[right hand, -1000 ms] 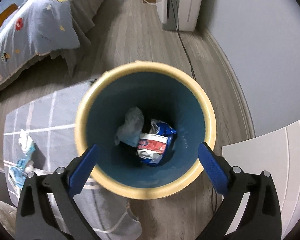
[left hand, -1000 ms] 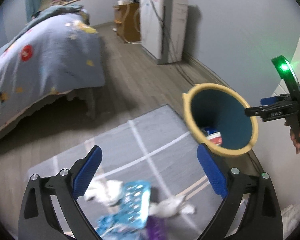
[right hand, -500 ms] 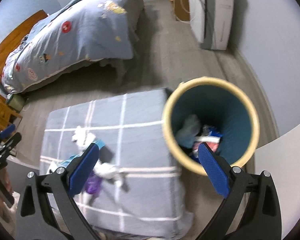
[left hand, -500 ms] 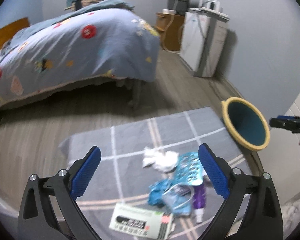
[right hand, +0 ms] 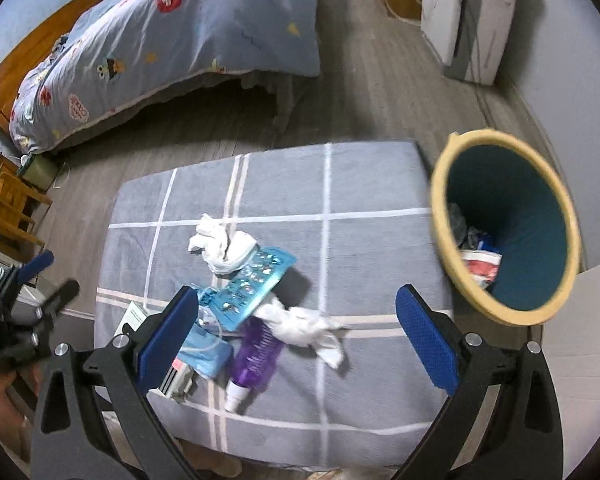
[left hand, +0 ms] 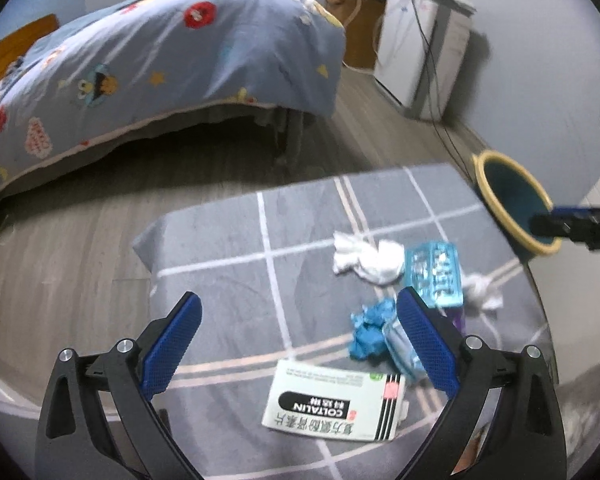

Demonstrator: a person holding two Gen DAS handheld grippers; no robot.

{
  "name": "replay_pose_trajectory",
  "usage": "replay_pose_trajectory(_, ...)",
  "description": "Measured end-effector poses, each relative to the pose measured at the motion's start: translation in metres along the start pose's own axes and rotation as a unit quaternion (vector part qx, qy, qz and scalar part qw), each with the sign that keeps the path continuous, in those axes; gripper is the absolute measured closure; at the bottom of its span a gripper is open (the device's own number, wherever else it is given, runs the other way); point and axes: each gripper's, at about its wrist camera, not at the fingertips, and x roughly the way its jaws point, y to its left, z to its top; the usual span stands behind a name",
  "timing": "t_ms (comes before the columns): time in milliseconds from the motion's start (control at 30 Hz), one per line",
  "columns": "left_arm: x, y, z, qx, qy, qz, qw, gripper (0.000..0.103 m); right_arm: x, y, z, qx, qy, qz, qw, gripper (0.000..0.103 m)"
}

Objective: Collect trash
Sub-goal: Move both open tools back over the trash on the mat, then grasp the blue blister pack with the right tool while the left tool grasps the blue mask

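Note:
Trash lies in a heap on a grey checked rug (right hand: 372,184): a white crumpled tissue (right hand: 220,246), a blue blister pack (right hand: 256,282), a purple bottle (right hand: 256,354), a second white tissue (right hand: 308,328) and a blue face mask (right hand: 208,350). The left wrist view also shows a white medicine box (left hand: 334,402) and crumpled blue paper (left hand: 370,326). A teal bin with a yellow rim (right hand: 508,228) stands at the rug's right and holds wrappers. My left gripper (left hand: 298,346) hangs open above the box. My right gripper (right hand: 298,338) is open above the bottle and tissue.
A bed with a blue patterned cover (left hand: 148,60) stands behind the rug on a wood floor. A white appliance (left hand: 424,48) with cables stands against the far wall. A wooden stool (right hand: 8,204) is at the left. A white panel (right hand: 580,320) borders the bin.
Both grippers swung away from the bin and back over the rug. The bin slid to the right in both views and the trash heap came under the fingers. Both stayed open.

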Motion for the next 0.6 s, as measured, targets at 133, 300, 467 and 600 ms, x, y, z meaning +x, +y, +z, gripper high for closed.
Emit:
replay_pose_trajectory(133,0.015,-0.015,-0.008,0.033,0.023,-0.006,0.9992,0.006,0.03,0.007,0.005,0.011,0.029,-0.002,1.0,0.006)
replay_pose_trajectory(300,0.037,-0.038,-0.013,0.057,0.043,-0.026,0.9971,0.006,0.059,0.01,0.011,0.001,0.052,-0.024,0.998,0.006)
replay_pose_trajectory(467,0.052,-0.059,-0.016,0.081,0.056,-0.045,0.9941,0.006,0.082,0.0,0.015,0.02,0.073,-0.025,0.997,0.006)
replay_pose_trajectory(600,0.063,-0.069,-0.018,0.095,0.068,-0.059,0.9914,0.008,0.092,-0.005,0.014,0.031,0.085,-0.015,0.996,0.006)
